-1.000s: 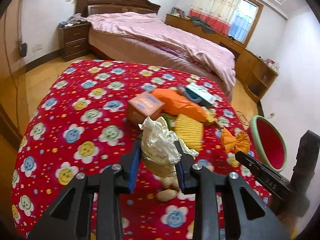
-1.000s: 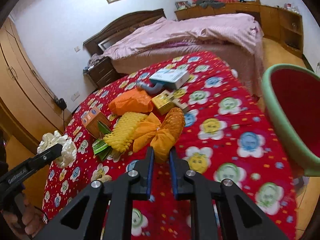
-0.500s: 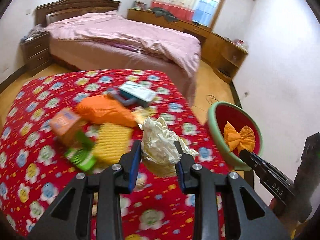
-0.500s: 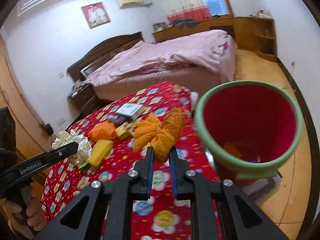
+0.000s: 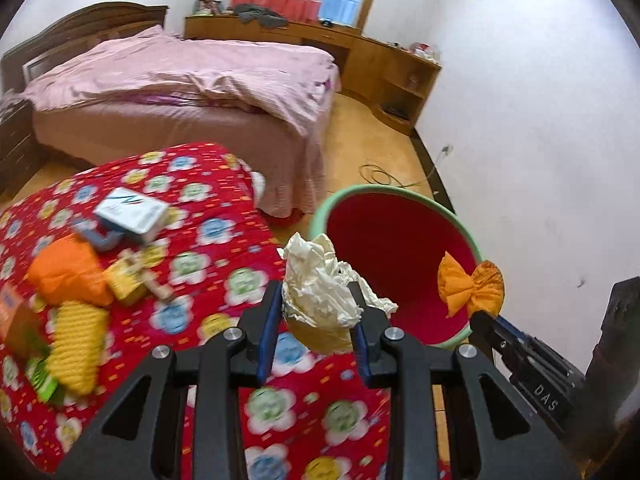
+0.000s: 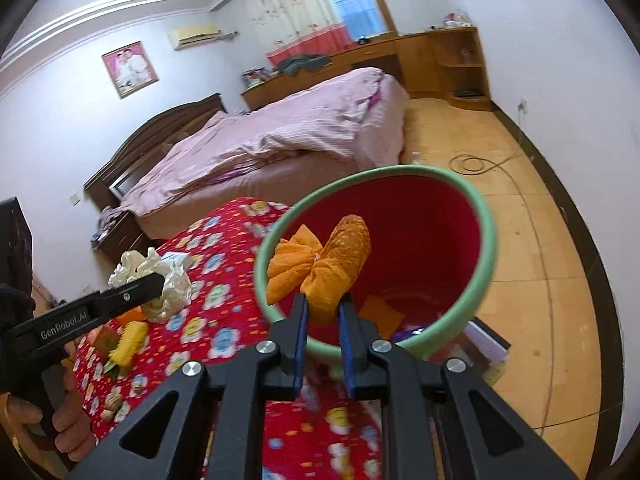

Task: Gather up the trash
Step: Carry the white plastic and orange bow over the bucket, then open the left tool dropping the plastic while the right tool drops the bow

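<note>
1. The left gripper (image 5: pixel 316 320) has its jaws clamped on a crumpled cream wrapper (image 5: pixel 320 292), the same grip as a second ago.
2. The right gripper (image 6: pixel 323 322) has its jaws pinched narrowly on a crumpled orange wrapper (image 6: pixel 320 268), also held as before.
3. A second ago both wrappers hung over the red flowered cloth (image 5: pixel 208 248) covering the desk; now the orange one sits above the red inside of the green-rimmed bin (image 6: pixel 486 240), and the cream one is at the desk's edge, just beside the bin's rim.
4. The bin, formerly at the right edge of both views, now fills the middle.
5. Left on the desk: a white box (image 5: pixel 132 212), an orange bag (image 5: pixel 68 276) and a yellow mesh piece (image 5: pixel 76 352), now at the left of the left wrist view.
</note>
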Demonstrator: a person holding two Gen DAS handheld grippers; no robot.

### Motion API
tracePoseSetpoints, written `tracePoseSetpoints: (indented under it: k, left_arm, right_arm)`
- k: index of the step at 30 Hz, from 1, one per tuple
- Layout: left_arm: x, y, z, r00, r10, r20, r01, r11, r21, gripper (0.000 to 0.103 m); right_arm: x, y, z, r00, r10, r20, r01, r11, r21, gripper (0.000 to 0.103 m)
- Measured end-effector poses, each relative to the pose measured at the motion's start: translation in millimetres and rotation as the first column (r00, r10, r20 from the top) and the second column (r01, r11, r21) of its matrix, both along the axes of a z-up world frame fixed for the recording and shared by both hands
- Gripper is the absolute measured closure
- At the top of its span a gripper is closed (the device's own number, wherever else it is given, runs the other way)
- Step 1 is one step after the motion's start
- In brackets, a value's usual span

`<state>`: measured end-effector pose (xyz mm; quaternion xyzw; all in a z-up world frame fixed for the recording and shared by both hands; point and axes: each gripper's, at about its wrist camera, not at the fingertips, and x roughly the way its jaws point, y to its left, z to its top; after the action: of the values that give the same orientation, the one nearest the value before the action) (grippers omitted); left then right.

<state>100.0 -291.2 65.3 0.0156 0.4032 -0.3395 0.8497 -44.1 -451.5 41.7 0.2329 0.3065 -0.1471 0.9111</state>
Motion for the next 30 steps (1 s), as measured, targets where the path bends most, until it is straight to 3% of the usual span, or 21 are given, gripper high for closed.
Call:
tracePoseSetpoints:
  k: [7, 18, 25, 30]
  left_arm:
    - [6, -49, -16, 0.998, -0.058, -0.016, 0.059, 0.998, 0.035, 0.071]
    - [20, -85, -35, 0.995, -0.088, -0.042, 0.09, 0.994, 0.062, 0.071]
    - [15, -93, -29, 0.995, -0.097, -0.007, 0.098, 0.994, 0.056, 0.051]
    - [12, -91, -23, 0.995, -0.102, 0.004, 0.101, 0.994, 0.045, 0.05]
  right_arm:
    - [-3, -34, -12, 0.998, -0.054, -0.025, 0.055, 0.998, 0.015, 0.086]
    - [9, -52, -25, 0.998, -0.048, -0.048, 0.048, 0.999, 0.01, 0.081]
    - [6, -55, -24, 0.998, -0.05, -0.032, 0.051, 0.998, 0.03, 0.078]
    - [0, -56, -22, 0.998, -0.055, -0.005, 0.055, 0.998, 0.033, 0.07]
